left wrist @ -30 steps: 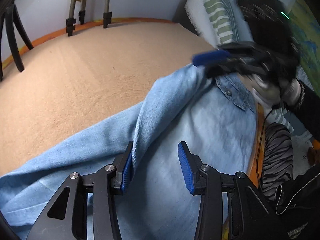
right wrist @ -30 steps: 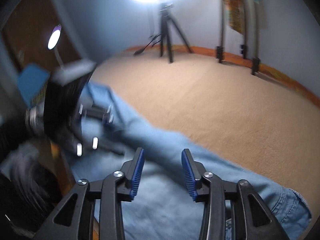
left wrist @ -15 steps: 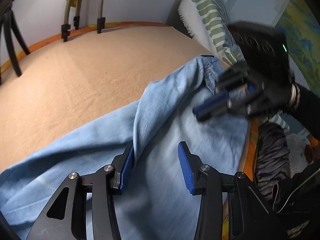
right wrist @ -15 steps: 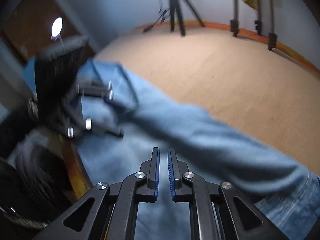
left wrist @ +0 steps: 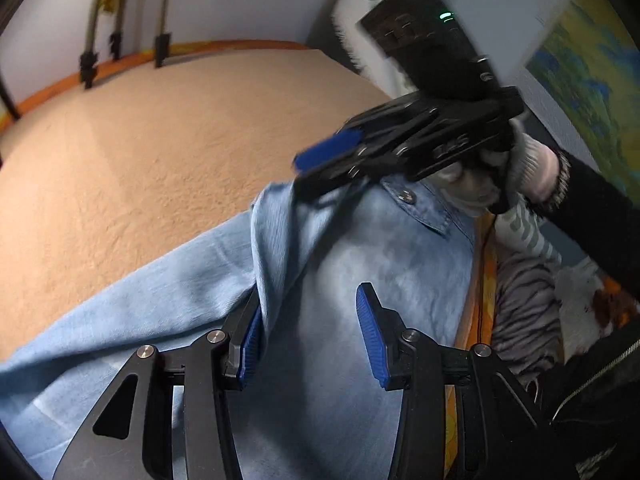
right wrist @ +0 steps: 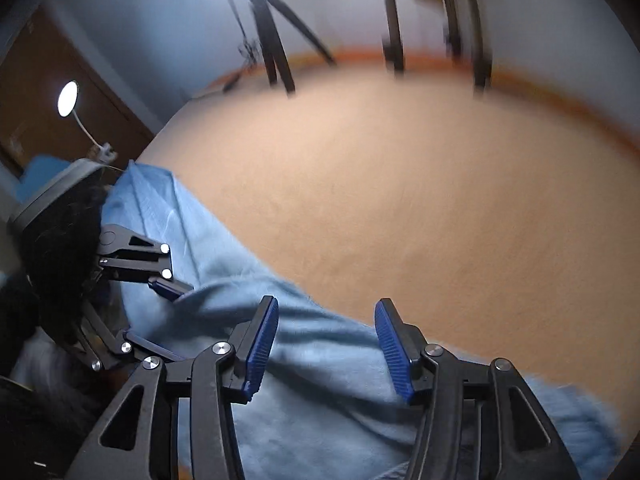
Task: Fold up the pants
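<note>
Soft pale denim pants (left wrist: 360,272) (metal button showing), nubby tan carpet (left wrist: 160,152), left hand-held gripper (left wrist: 310,336) and right hand-held gripper (right wrist: 326,344) both spread apart

The pants (left wrist: 360,264) lie on the carpeted surface (left wrist: 160,152), along its near edge. In the left wrist view, the left gripper (left wrist: 308,336) sits at six o'clock over the cloth, a raised fold against its left finger. The right gripper (left wrist: 332,152) hovers at one o'clock above the waistband. Beyond, at eleven o'clock, stand legs (left wrist: 120,44) rise behind the surface. A striped cloth (left wrist: 524,304) lies at four o'clock, off the edge.
</note>
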